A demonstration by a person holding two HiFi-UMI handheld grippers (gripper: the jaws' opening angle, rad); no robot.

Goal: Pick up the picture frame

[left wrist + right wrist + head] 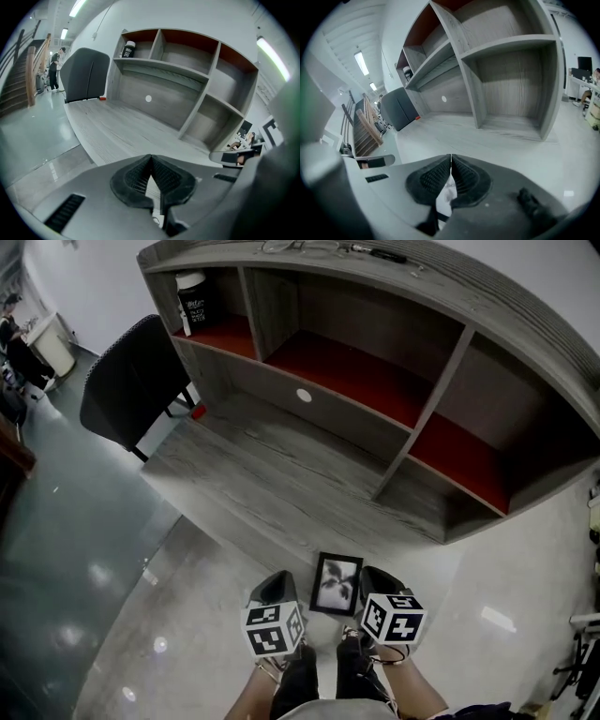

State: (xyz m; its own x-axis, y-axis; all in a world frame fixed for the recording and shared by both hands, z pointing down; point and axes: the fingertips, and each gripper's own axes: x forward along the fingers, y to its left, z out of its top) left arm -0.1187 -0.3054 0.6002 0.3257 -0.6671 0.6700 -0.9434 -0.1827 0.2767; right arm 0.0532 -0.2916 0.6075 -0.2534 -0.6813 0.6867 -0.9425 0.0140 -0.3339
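The picture frame (pixel 336 583), black-edged with a black-and-white picture, lies flat on the pale floor just in front of the grey desk (pixel 281 465). In the head view it shows between my two grippers. My left gripper (pixel 274 588) hangs at its left side and my right gripper (pixel 382 579) at its right, both above it. In the left gripper view the left gripper's (pixel 150 159) ribbed pads meet at the tip with nothing between them. The right gripper's (pixel 451 158) pads are likewise pressed together and hold nothing.
The desk carries a shelf unit (pixel 422 381) with red-lined compartments; a black white-capped container (pixel 195 304) stands in its left one. A black office chair (pixel 136 381) stands at the desk's left. My legs (pixel 300 681) are right behind the frame.
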